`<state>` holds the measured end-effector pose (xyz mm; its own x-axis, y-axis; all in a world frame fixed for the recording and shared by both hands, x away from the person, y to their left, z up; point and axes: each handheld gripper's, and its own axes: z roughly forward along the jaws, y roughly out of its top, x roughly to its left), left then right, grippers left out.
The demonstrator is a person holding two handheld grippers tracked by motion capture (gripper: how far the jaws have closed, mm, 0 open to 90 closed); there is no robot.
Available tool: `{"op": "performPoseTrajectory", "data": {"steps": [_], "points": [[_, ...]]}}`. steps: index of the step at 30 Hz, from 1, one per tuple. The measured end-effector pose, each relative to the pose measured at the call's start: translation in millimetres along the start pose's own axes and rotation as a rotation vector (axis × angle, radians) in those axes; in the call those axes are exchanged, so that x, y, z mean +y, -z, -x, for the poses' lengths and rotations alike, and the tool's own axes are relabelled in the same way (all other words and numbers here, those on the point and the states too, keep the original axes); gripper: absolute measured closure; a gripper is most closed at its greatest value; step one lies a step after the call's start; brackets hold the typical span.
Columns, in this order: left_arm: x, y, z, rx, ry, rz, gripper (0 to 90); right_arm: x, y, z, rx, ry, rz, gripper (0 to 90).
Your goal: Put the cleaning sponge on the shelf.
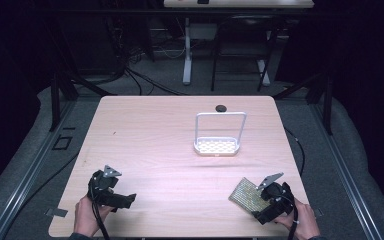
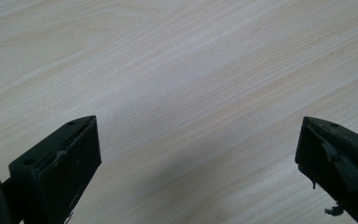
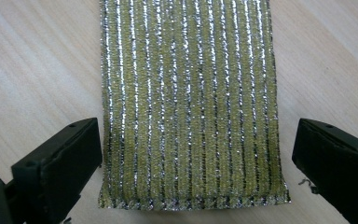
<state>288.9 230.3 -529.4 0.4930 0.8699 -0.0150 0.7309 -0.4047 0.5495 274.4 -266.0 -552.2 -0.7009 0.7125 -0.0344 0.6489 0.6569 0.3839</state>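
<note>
straddling the scouring pad [image 3: 189, 102], the right tongs [image 3: 193, 163] are gaping wide, holding nothing; closing squarely on both edges looks wisest.

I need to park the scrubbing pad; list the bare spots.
Bare wood lies between the left claw and the scrubbing pad, and left of the white rack. It is crowded around the right claw.

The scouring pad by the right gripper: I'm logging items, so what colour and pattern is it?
The scouring pad is yellow-green with shiny silver lengthwise stripes, clearest in the right gripper view.
</note>
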Motion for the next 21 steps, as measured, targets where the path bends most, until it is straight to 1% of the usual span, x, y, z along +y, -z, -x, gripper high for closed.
{"op": "performPoseTrajectory", "data": {"steps": [1,3,5,6,7,9,12,19,21], "points": [[0.1,0.2,-0.2,-0.001,0.0,-0.001,0.2,0.5,0.6,-1.1,-0.006,0.012,0.0,0.7],[0.0,0.1,-0.6,-0.002,0.001,-0.001,0.2,1.5,1.5,-3.3,0.001,0.017,0.008,0.9],[0.0,0.0,-0.7,-0.002,-0.001,-0.002,0.2,1.6,0.0,-3.9,0.005,0.01,-0.002,1.1],[-0.1,-0.1,-0.4,-0.001,0.0,-0.001,0.2,0.9,-1.5,-2.8,0.001,0.017,-0.003,1.3],[-0.2,-0.2,-0.2,0.001,-0.001,0.001,0.2,0.8,-1.6,-2.1,0.002,0.015,-0.017,1.6],[0.0,0.2,-0.6,-0.004,-0.002,-0.004,0.2,-0.2,-3.2,-1.2,0.01,0.003,-0.018,3.6],[-0.3,-0.2,-0.4,0.002,-0.001,-0.001,0.2,-0.4,-4.5,-0.8,0.014,0.004,-0.03,4.9],[-0.4,-0.7,-0.4,-0.003,-0.005,-0.007,0.2,-0.6,-5.0,-1.3,0.015,-0.009,-0.034,7.3],[-0.5,-0.3,-0.6,-0.002,-0.004,-0.01,0.2,-0.4,-4.9,-1.2,0.013,-0.002,-0.035,8.1]]}}
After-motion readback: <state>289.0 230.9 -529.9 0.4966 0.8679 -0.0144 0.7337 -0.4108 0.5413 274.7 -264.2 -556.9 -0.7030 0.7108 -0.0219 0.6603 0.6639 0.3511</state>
